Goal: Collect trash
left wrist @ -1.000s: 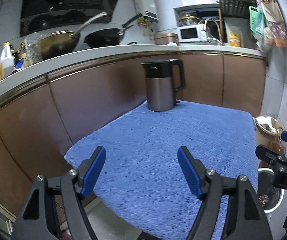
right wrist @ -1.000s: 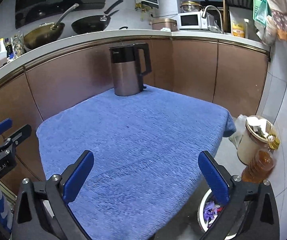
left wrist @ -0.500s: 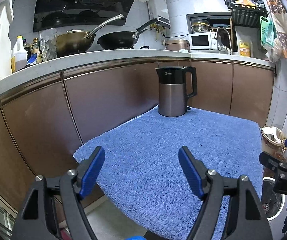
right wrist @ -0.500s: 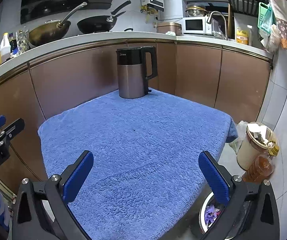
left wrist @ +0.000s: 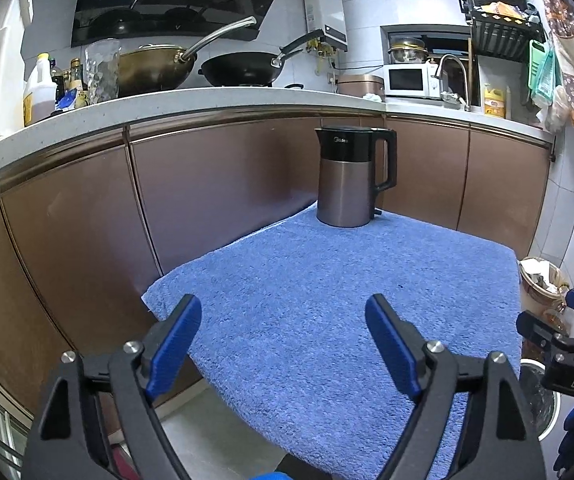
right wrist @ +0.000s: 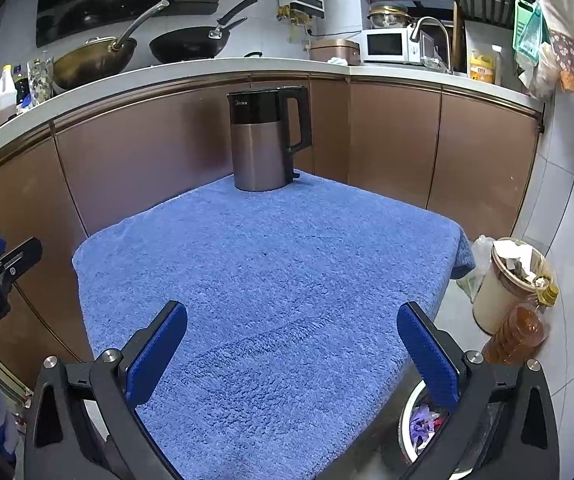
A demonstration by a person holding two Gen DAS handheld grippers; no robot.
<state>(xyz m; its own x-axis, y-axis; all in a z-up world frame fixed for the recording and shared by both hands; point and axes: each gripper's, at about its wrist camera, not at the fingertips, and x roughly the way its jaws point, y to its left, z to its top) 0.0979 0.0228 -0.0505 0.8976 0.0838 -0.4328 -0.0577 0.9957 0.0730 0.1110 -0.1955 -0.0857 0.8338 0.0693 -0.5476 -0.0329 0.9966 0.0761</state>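
Both tools are hanging over the near edge of the blue towel (right wrist: 271, 280), and neither is carrying anything: the left gripper (left wrist: 287, 344) is standing with its blue pads wide apart over bare pile, and the right gripper (right wrist: 293, 354) is spread wider still, its right pad sitting out past the towel's corner, above the floor. That stance reads as a pause to look the surface over, since no scrap is lying on the cloth in either view apart from a dark speck too small to name. The trash that can be seen is already gathered: purple and pale crumpled bits are lying in the round metal bin (right wrist: 413, 408) on the floor, at about five o'clock in the right wrist view, partly hidden behind the right pad; being crumpled, they show no clear long axis or heading. The bin's mouth is facing up, tucked against the towel's near right corner, probably so scraps can be dropped straight off the edge. The kettle (left wrist: 347, 180) is standing upright at the far side, around twelve o'clock, its handle pointing toward three o'clock and well apart from both tools. A tub stuffed with paper (right wrist: 509, 276) and an amber oil bottle (right wrist: 519, 334) are standing on the floor near four o'clock. By this evidence the collecting looks finished or nearly so.
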